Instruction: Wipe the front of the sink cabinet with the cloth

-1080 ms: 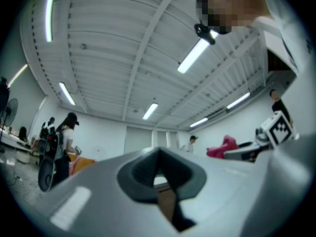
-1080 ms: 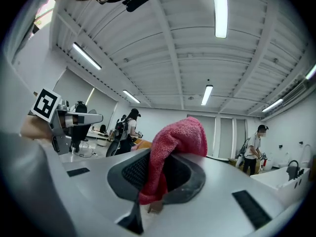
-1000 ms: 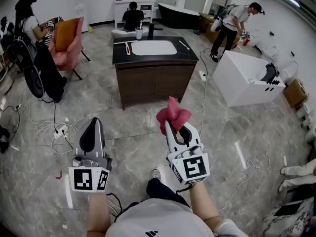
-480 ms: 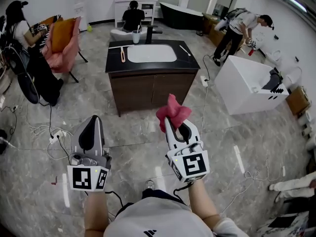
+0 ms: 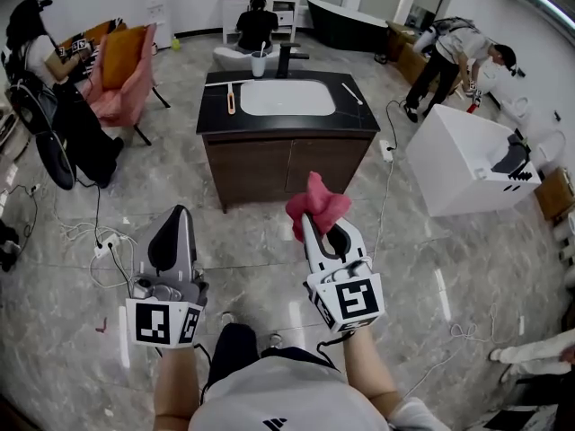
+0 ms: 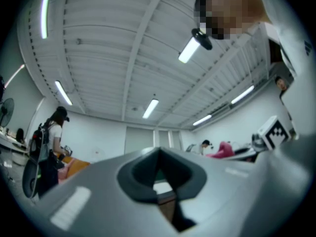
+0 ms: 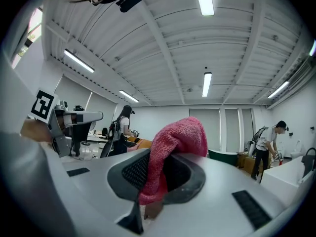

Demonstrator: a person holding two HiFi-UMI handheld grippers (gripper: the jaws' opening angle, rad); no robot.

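The sink cabinet (image 5: 283, 162) is dark brown wood with a black top and a white basin (image 5: 287, 98), standing a few steps ahead of me in the head view. My right gripper (image 5: 313, 215) is shut on a pink cloth (image 5: 315, 204), which bunches above the jaws (image 7: 174, 147); it is held well short of the cabinet front. My left gripper (image 5: 174, 220) is shut with nothing in it, level with the right one, and points upward in its own view (image 6: 159, 169).
A white box unit (image 5: 468, 165) stands right of the cabinet. A pink armchair (image 5: 123, 71) and a seated person (image 5: 42, 57) are at the left. Cables and a power strip (image 5: 108, 243) lie on the marble floor. Another person (image 5: 462, 54) bends at the far right.
The cabinet has come a little nearer and lower in the head view as I step forward. Both grippers keep their pose; the cloth stays clamped.
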